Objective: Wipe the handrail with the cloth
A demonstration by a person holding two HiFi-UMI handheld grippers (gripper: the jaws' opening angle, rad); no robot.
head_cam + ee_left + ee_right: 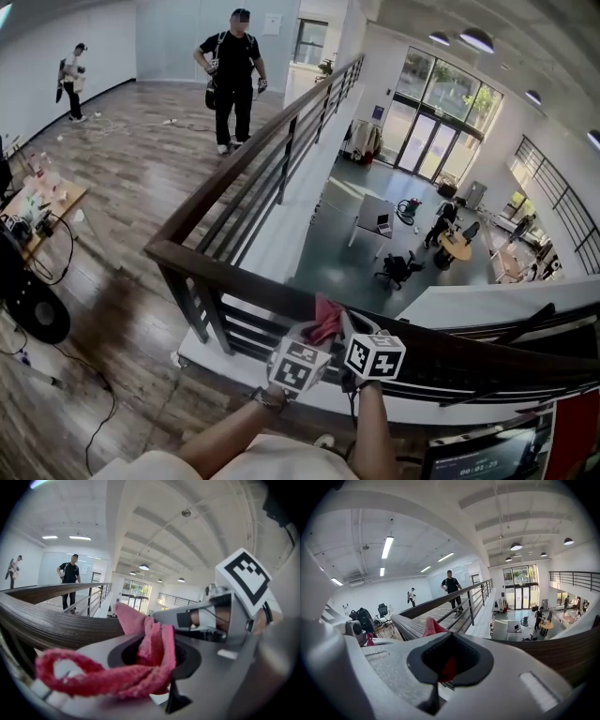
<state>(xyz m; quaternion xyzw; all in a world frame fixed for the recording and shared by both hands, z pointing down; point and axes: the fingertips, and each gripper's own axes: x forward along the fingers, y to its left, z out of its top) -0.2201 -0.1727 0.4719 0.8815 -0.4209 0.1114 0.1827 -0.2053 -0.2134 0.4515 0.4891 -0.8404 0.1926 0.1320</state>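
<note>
Lower centre: cloth (pixel 326 319) clamped by left gripper (pixel 154 654) and right gripper (pixel 449 662) at the handrail (pixel 234 274); wiping judged just starting, a drag along it required.

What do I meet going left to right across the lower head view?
Cluttered desk → handrail corner → left tool → pink cloth → right tool → monitor screen.

An open office building: a wood-floored mezzanine (pixel 141 169) behind a handrail (pixel 246 150) overlooks a lobby (pixel 328 253) with desks (pixel 373 214), chairs (pixel 397 270) and glass doors (pixel 424 145)
</note>
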